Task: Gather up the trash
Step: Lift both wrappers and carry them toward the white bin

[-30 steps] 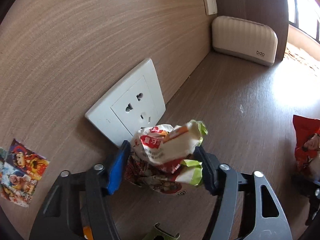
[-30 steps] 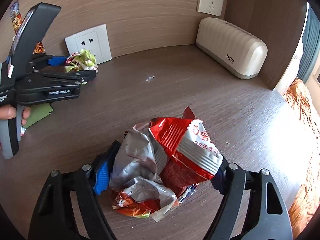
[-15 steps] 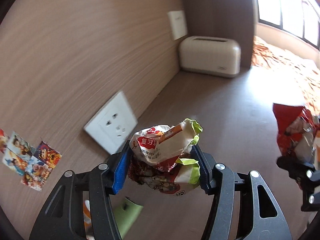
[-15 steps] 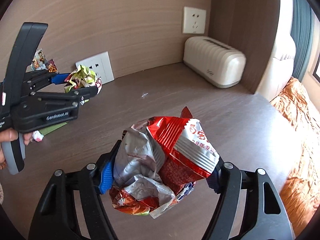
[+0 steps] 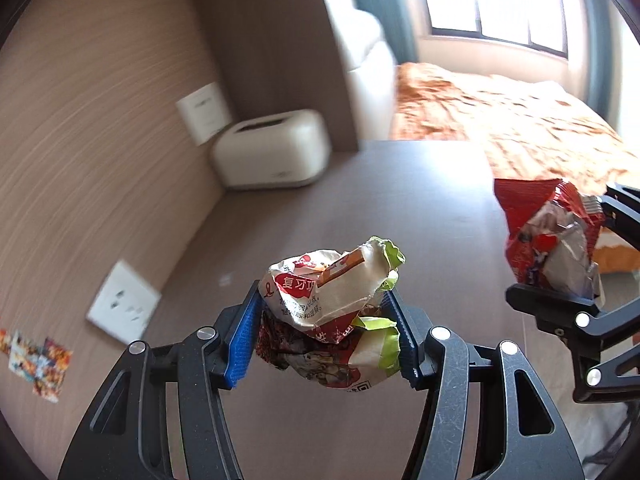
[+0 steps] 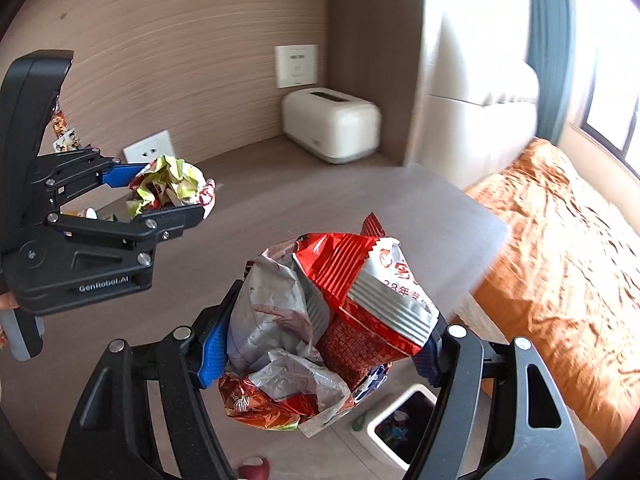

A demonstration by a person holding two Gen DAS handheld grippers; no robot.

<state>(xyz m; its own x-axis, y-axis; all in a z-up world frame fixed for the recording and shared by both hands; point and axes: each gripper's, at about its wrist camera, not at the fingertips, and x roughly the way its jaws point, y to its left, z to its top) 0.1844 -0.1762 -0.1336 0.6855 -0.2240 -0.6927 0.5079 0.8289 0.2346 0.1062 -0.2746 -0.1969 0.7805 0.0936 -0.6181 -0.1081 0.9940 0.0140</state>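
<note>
the left claw [image 5: 324,344] is clamped on a crumpled white-and-green wrapper [image 5: 332,312], held clear above the surface [image 5: 320,216], while the right claw [image 6: 324,352] grips a red-and-silver snack bag [image 6: 332,320] out past the surface's edge, with a white bin [image 6: 400,428] on the floor at about 5 o'clock below it. the likeliest trouble is a missed drop: the bag is light and springy (it bulges well beyond the pads), so it could flutter wide of the small bin opening. the wrapper could also slip loose, being pinched only through crushed folds.
</note>
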